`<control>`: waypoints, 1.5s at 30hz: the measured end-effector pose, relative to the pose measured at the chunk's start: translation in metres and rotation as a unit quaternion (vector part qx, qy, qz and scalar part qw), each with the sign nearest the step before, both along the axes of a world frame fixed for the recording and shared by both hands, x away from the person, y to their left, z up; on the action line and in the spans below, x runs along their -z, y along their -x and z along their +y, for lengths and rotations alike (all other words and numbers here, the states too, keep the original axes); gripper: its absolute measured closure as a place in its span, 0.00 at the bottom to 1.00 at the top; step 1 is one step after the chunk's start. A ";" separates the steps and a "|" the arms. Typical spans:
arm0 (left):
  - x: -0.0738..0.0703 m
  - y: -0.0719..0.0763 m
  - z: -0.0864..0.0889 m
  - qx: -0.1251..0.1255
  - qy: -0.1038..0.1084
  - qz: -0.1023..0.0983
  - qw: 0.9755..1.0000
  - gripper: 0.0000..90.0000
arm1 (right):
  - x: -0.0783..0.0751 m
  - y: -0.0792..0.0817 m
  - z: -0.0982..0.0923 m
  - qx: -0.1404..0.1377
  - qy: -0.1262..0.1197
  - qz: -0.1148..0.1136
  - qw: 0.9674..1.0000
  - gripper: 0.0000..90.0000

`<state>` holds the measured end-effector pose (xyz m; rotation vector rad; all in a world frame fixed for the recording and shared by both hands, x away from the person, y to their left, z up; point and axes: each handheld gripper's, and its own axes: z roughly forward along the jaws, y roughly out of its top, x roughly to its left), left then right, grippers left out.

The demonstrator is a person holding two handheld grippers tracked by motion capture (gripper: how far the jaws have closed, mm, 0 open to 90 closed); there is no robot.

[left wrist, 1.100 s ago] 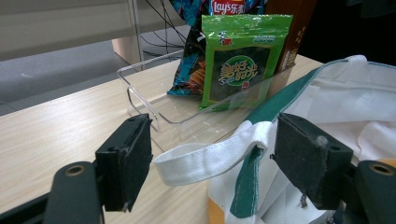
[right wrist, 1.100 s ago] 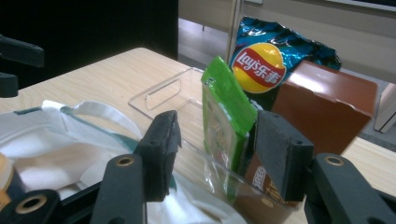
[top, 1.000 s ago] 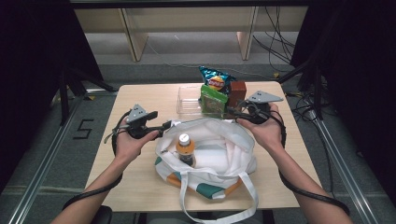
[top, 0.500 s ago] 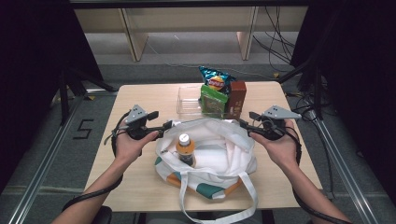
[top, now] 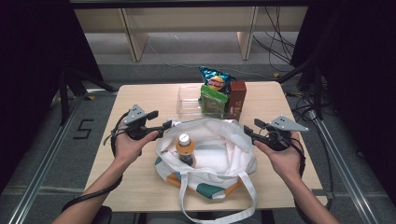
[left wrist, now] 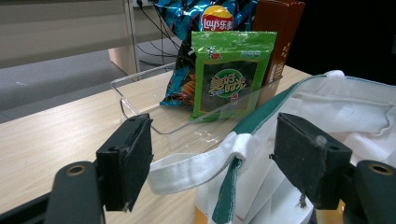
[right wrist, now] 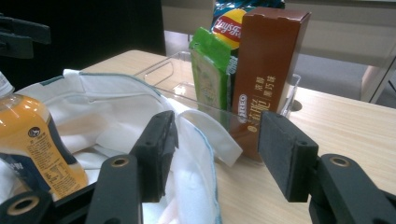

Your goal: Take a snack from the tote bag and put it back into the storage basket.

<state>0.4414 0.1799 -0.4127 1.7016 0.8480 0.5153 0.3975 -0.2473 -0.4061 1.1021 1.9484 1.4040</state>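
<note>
Partly sunk in the limp white cloth bag (top: 219, 154), an orange bottle (top: 185, 148) hides its base, with both the left hand-held gripper (top: 164, 125) at nine o'clock and the right hand-held gripper (top: 247, 132) at three o'clock gaping empty.

We can read "Lay's" in the red and yellow roundel on the blue chip bag (left wrist: 187, 28), with two Chinese characters after it that we cannot make out fully. On the green packet (left wrist: 227, 74) in front of it we see large yellow Chinese characters and small Latin script below them, too small to read surely. The brown box (right wrist: 266, 70) carries "OREO" in small letters low on its side, beside vertical Chinese characters. The label on the orange drink bottle (right wrist: 35, 140) is too fine to read. On the floor left of the bench a "5" (top: 84, 129) is marked.
</note>
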 end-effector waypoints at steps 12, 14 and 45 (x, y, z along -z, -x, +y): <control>-0.010 0.014 -0.005 0.022 0.031 0.003 0.999 0.33 | 0.005 -0.001 -0.005 0.000 -0.002 -0.004 1.000 0.52; -0.013 0.018 -0.008 0.031 0.038 0.005 0.999 0.34 | 0.005 -0.001 -0.008 0.001 0.006 -0.013 1.000 0.52; 0.008 0.052 -0.055 0.098 0.007 0.014 0.995 0.59 | 0.012 0.001 -0.007 0.002 0.004 0.006 1.000 0.51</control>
